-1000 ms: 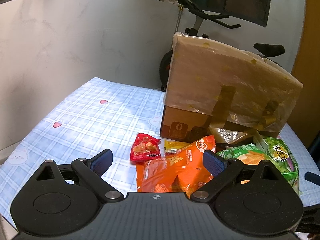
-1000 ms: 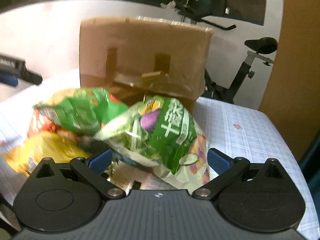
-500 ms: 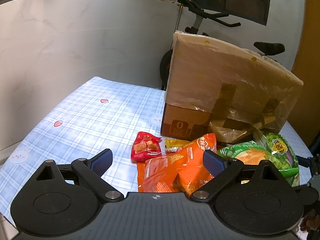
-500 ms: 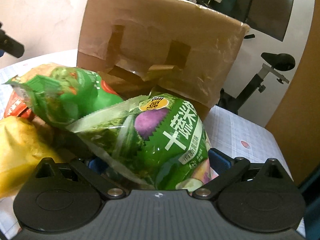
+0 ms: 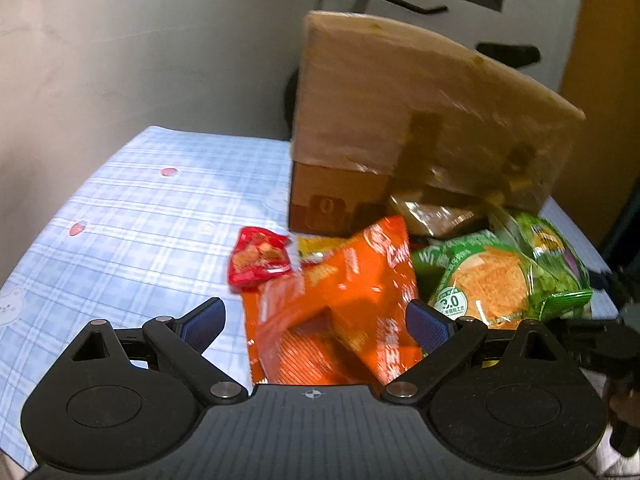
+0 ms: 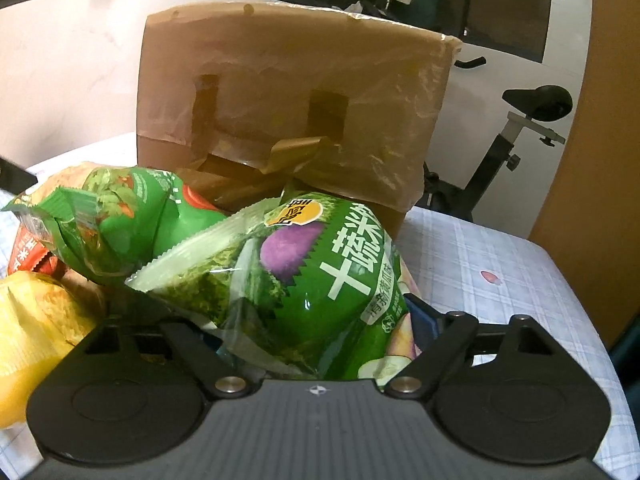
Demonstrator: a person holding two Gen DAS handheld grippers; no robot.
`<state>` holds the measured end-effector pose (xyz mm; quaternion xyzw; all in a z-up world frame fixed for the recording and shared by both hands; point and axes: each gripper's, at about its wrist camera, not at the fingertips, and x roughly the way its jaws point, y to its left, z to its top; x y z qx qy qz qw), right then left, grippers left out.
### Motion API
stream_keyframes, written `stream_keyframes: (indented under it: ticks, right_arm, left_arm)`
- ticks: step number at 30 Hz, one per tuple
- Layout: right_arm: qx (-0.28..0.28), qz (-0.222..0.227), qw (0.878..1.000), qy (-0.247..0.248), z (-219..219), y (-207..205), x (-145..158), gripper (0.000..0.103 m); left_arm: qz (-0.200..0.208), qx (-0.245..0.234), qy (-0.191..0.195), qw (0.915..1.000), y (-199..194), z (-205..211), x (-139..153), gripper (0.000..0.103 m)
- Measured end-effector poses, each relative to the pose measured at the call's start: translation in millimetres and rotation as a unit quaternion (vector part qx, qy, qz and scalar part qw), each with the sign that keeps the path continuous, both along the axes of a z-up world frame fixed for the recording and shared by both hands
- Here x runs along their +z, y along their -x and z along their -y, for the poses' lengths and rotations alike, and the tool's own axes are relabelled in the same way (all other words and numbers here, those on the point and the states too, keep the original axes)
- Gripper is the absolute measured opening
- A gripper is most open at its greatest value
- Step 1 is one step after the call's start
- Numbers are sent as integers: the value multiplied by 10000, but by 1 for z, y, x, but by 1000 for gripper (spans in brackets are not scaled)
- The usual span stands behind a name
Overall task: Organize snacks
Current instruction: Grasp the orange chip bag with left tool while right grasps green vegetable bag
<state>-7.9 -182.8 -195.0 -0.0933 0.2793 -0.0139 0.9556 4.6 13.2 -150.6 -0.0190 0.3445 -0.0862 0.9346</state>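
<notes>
A pile of snack bags lies on the blue checked tablecloth (image 5: 120, 208) in front of a cardboard box (image 5: 420, 120). My left gripper (image 5: 316, 320) is open above an orange chip bag (image 5: 340, 300); a small red packet (image 5: 258, 260) lies to its left. My right gripper (image 6: 316, 332) has its jaws around a green vegetable-cracker bag (image 6: 320, 280), which fills the gap between them. A second green bag (image 6: 120, 216) and a yellow bag (image 6: 28, 328) lie to the left. The box (image 6: 296, 112) stands behind them.
An exercise bike (image 6: 520, 128) stands behind the table on the right. A white wall (image 5: 140, 60) runs along the far left. An orange-brown panel (image 6: 608, 120) rises at the right edge. The right gripper's body shows at the left wrist view's right edge (image 5: 608, 336).
My right gripper has moved forward and taken the green cracker bag between its jaws, and the bag is now lifted a little. My left gripper has dropped closer over the orange bag.
</notes>
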Motion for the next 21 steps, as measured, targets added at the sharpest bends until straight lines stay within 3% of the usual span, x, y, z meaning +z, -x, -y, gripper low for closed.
stream_keyframes:
  ticks: [6, 21]
  right_arm:
    - [-55, 25, 9999, -118, 2, 1, 2, 85]
    - [-91, 29, 9996, -278, 5, 2, 2, 85]
  left_arm:
    - [-86, -179, -85, 9998, 2, 5, -6, 98]
    - [-242, -613, -525, 9964, -40, 28, -20, 98]
